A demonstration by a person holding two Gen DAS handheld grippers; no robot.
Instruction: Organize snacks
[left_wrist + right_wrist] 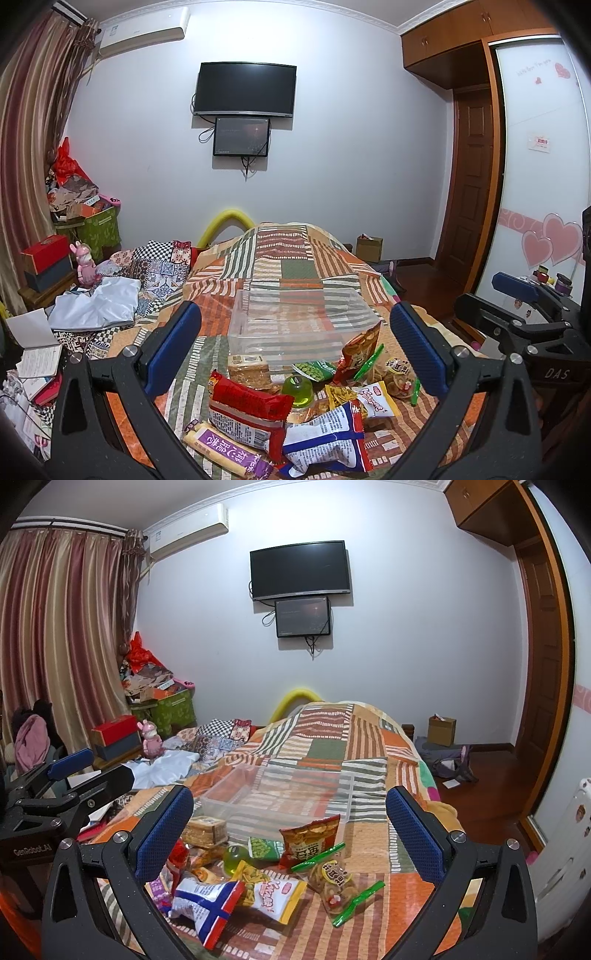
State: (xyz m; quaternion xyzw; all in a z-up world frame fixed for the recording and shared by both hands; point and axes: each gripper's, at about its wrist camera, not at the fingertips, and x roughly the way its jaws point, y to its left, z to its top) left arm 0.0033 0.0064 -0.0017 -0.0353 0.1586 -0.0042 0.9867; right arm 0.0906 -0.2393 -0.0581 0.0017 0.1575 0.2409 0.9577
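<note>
Bedroom clutter frames a patchwork quilt (291,266), and on it our landmark, a clear bin (295,325), sits empty as far as we can see. Just in front of the bin lies the snack pile: a cracker pack (248,369) touching its near wall, a pea packet (314,370) and an orange chip bag (360,350) leaning against it, a green jelly cup (298,387) slightly nearer us, then a red packet (247,415), a blue-and-white bag (328,439) and a purple bar (225,448) farthest from the bin. We hold both tools above the pile with nothing between the fingers: the left gripper (295,343) spread wide, the right gripper (290,827) likewise wide apart. We judge the task barely begun, with the first pick ahead. For a clean start, we would take a snack on the edge of the pile, such as the clipped bag (334,884) on the right, pinching its crimped seam, not the puffed middle, so it does not slip or crush. Lifting clear of the bin's near wall before lowering should keep the light bin from sliding on the quilt.
</note>
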